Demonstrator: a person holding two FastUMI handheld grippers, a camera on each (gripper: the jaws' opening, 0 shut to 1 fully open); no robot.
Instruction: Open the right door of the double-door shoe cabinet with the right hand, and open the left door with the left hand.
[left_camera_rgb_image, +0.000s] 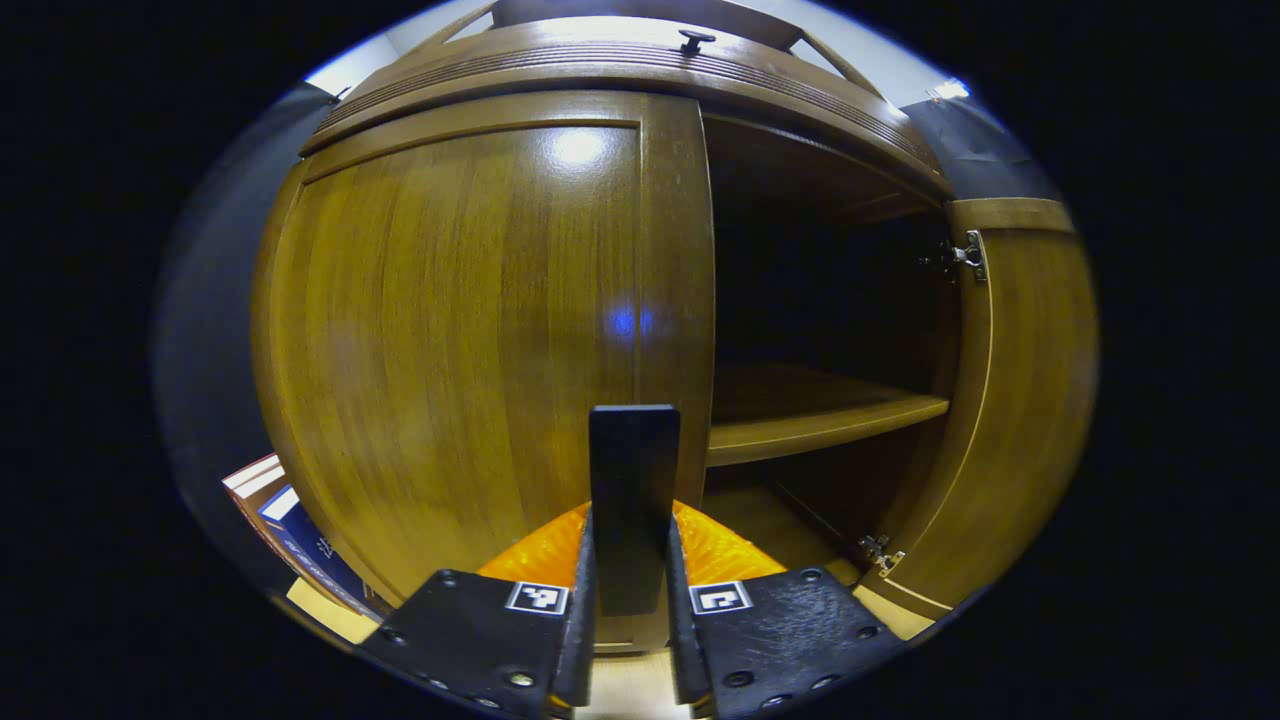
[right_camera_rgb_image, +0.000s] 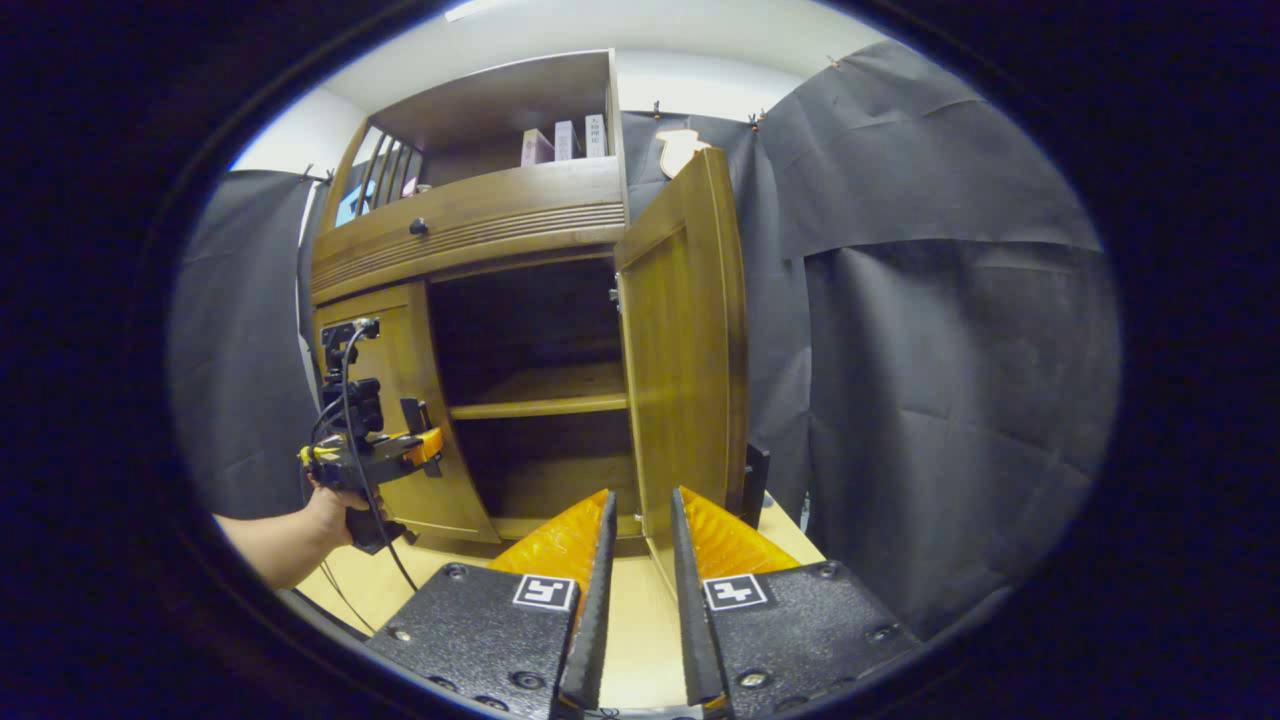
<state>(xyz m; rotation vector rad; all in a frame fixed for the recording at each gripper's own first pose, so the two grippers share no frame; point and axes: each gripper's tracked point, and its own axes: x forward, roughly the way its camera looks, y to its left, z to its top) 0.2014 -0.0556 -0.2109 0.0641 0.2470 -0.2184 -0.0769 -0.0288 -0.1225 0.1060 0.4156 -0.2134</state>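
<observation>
- The cabinet stands on the bench against the black cloth wall; it has a ribbed drawer front with a small dark knob above its two doors, and an open shelf on top carrying a few boxes.
- The right door is swung wide open, its edge turned toward the right gripper view; two hinges show on its inner side in the left gripper view.
- The left door is shut, flat against the cabinet front; a black upright handle sits at its free edge.
- Inside the open half, one shelf crosses the dark interior at mid height.
- The left gripper is right at the left door; its jaws are clamped on the handle, one finger on each side of it.
- In the right gripper view that same gripper shows held by a hand at the left door's lower part, a cable hanging from it.
- The right gripper hangs back from the cabinet, pointing at the lower edge of the right door; its jaws stand slightly apart, holding nothing.
- Some books lie low to the left of the cabinet.
</observation>
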